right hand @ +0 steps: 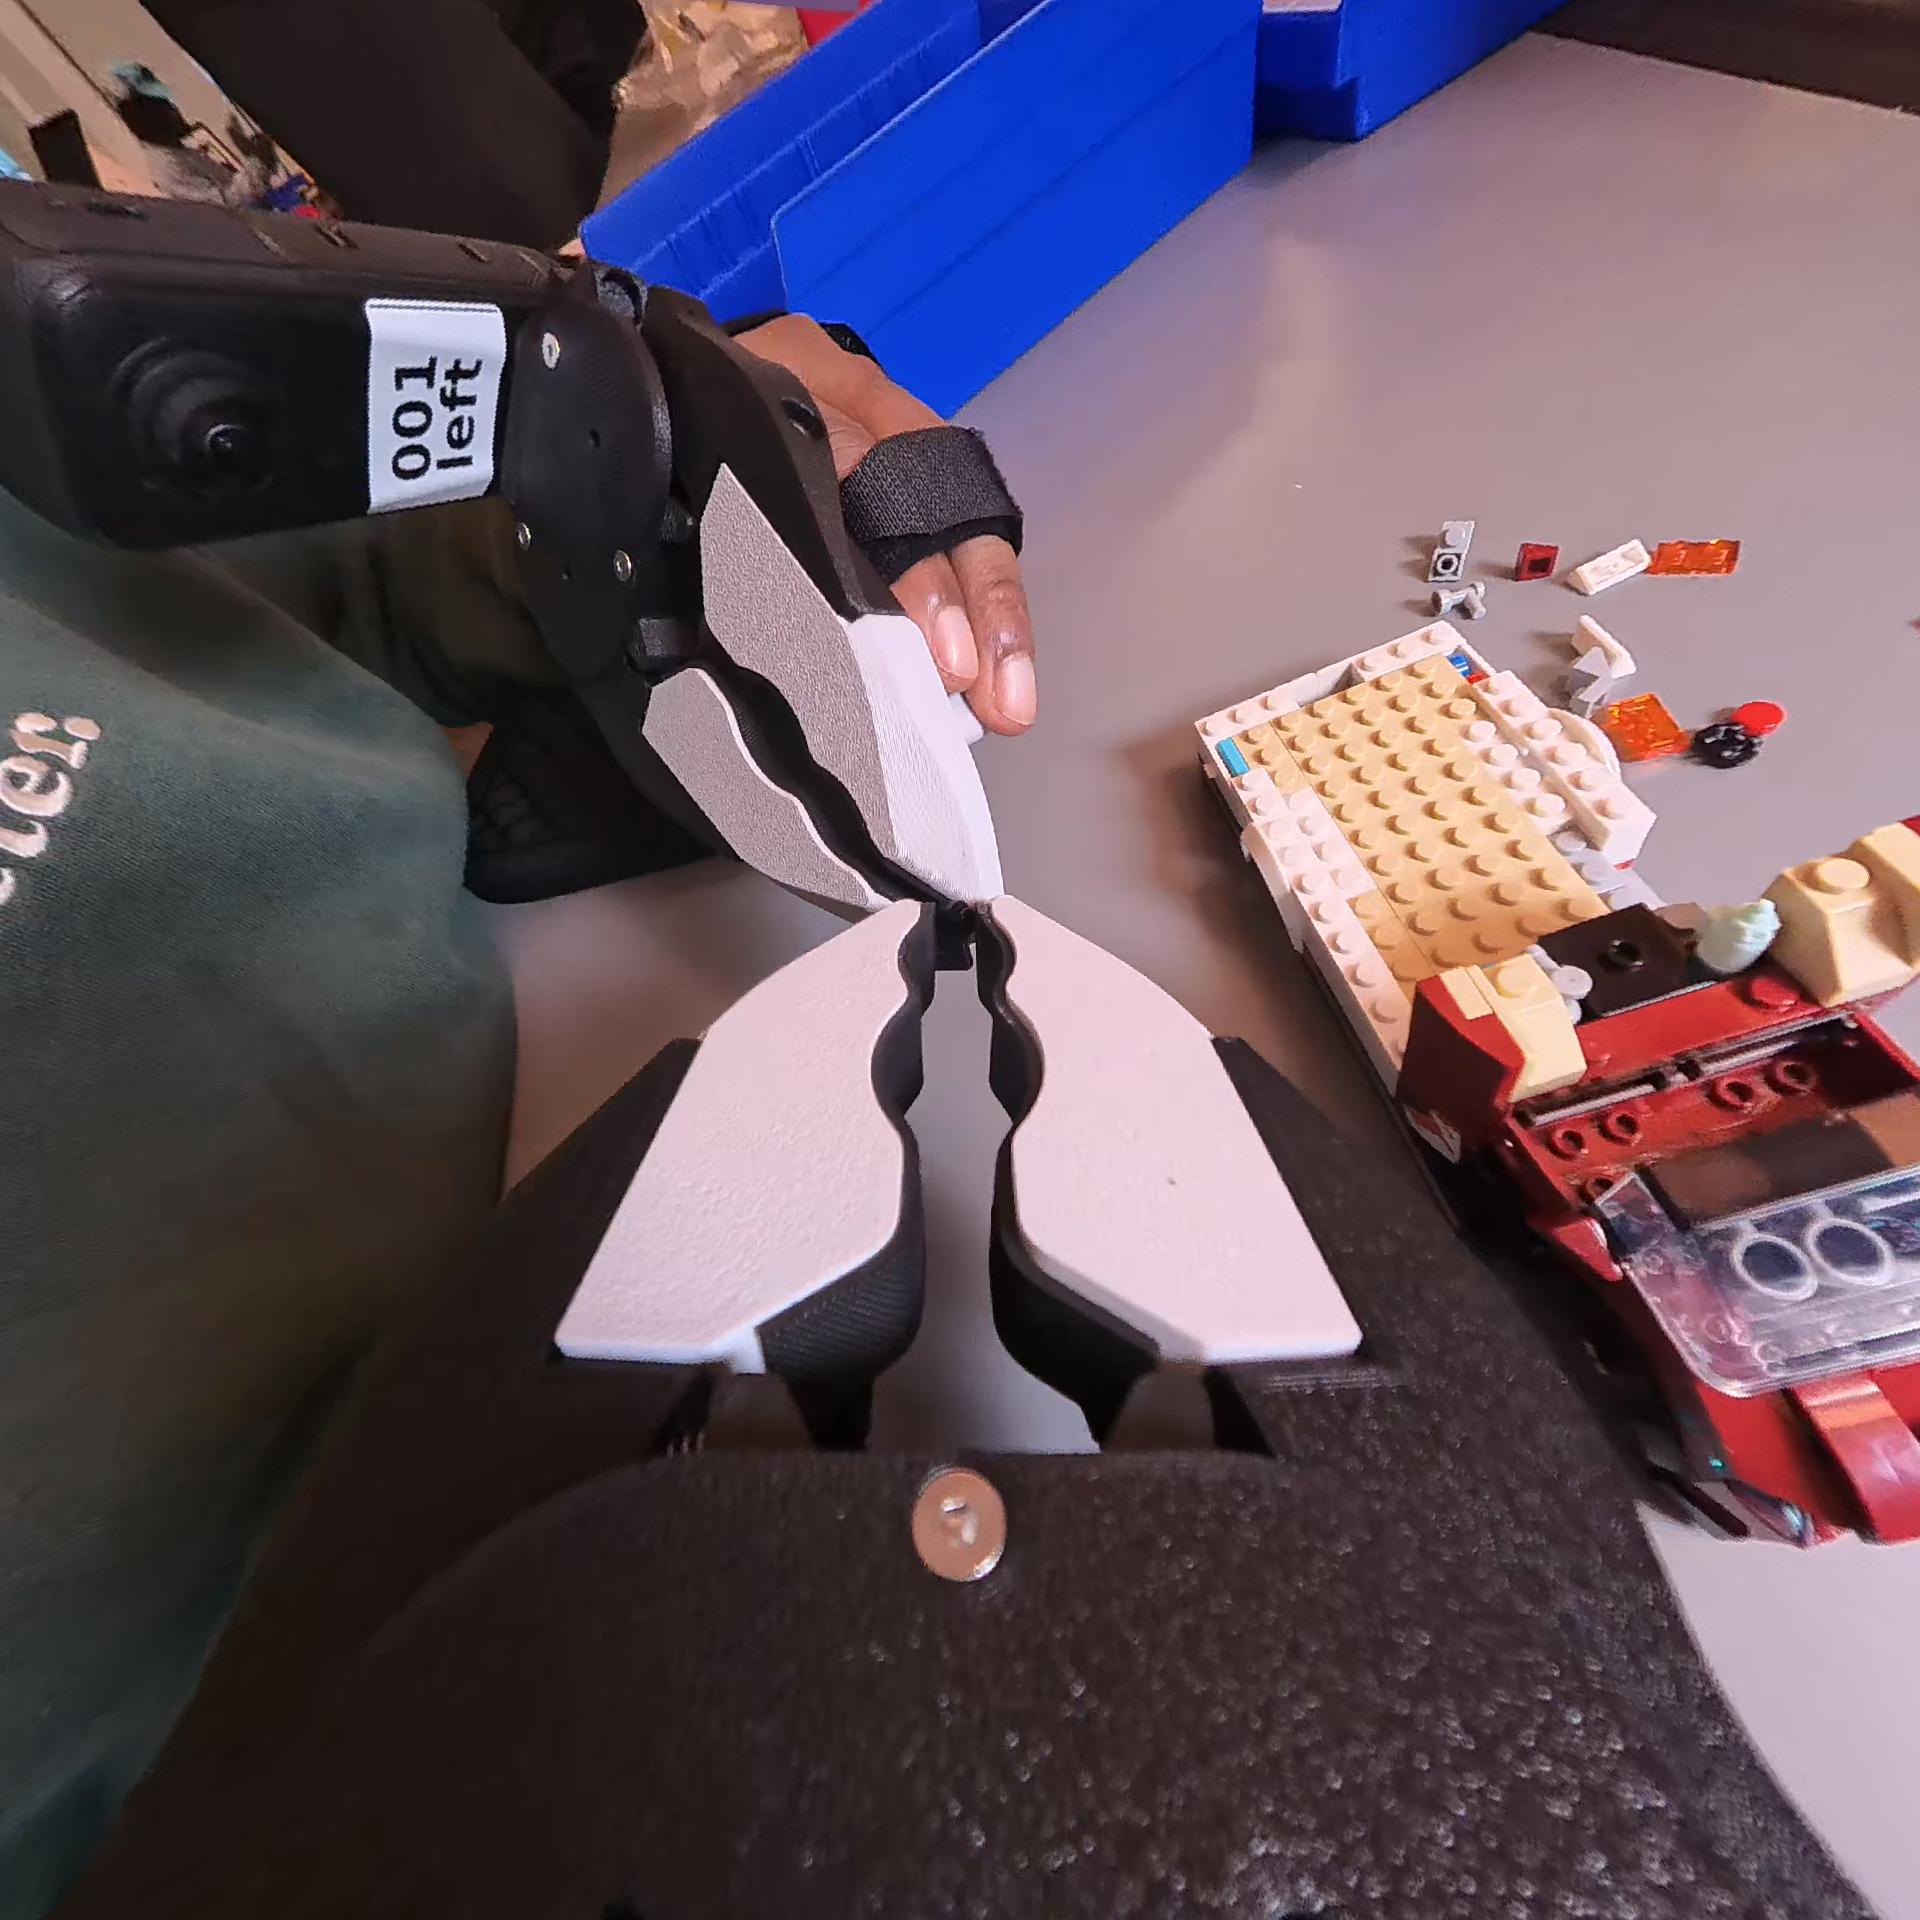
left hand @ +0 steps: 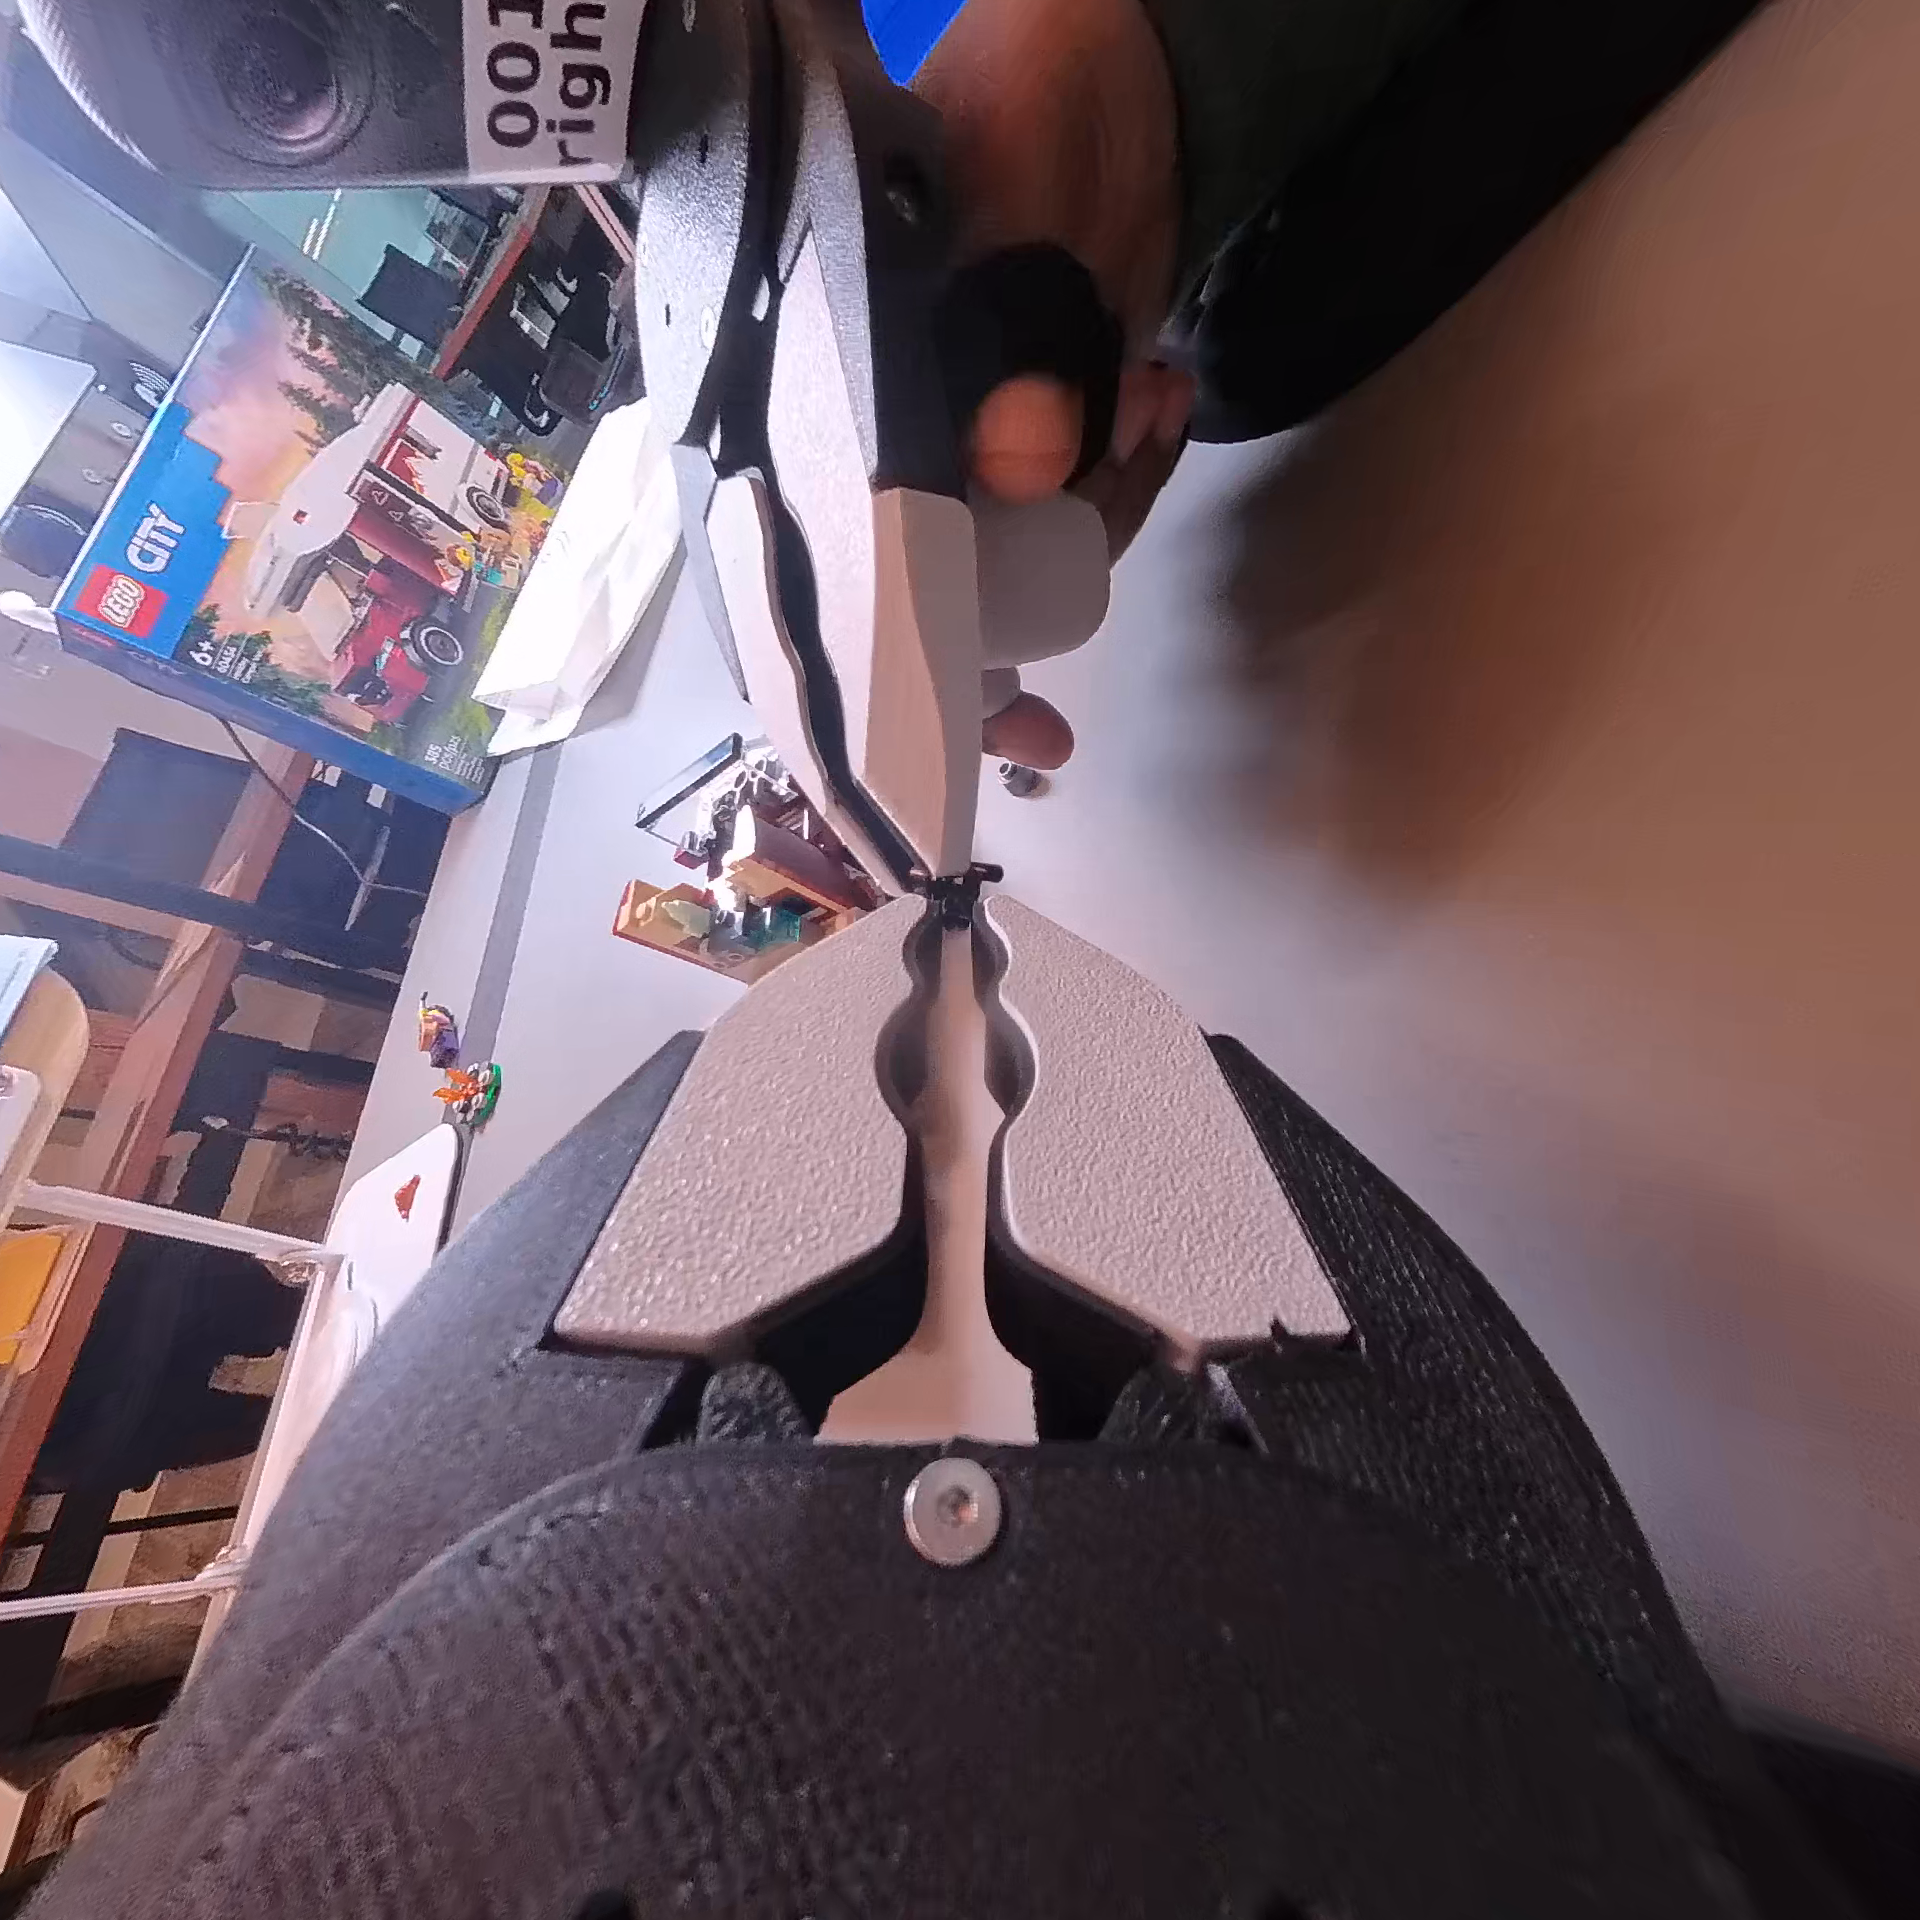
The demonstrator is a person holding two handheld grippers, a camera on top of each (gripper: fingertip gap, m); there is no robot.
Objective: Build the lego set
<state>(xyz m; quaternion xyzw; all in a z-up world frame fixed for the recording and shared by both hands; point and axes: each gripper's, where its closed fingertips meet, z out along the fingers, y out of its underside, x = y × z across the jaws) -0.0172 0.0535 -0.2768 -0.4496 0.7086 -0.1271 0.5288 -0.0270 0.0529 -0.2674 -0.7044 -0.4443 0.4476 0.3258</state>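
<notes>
A small black part (right hand: 951, 928) is pinched between both clenched grippers, left gripper (right hand: 940, 902) and right gripper (right hand: 951, 940), beside the half-built truck (right hand: 1621, 1081); loose pieces (right hand: 1605, 566) beyond the truck remain unplaced

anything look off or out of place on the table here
Nothing looks damaged. The red vehicle build is unfinished, with loose pieces scattered beside it. Both tools, left and right, pinch one tiny black piece in mid-air.

Bench (right hand: 1455, 343): grey, flat surface.
Blue bins (right hand: 935, 177): open plastic bins, side by side at the far edge of the bench.
Green sweatshirt (right hand: 208, 935): fills the left of the right wrist view, pale lettering on it.
White paper bag (left hand: 592, 582): crumpled, lying on the bench.
White rail (left hand: 156, 1236): beside the bench, low left in the left wrist view.
</notes>
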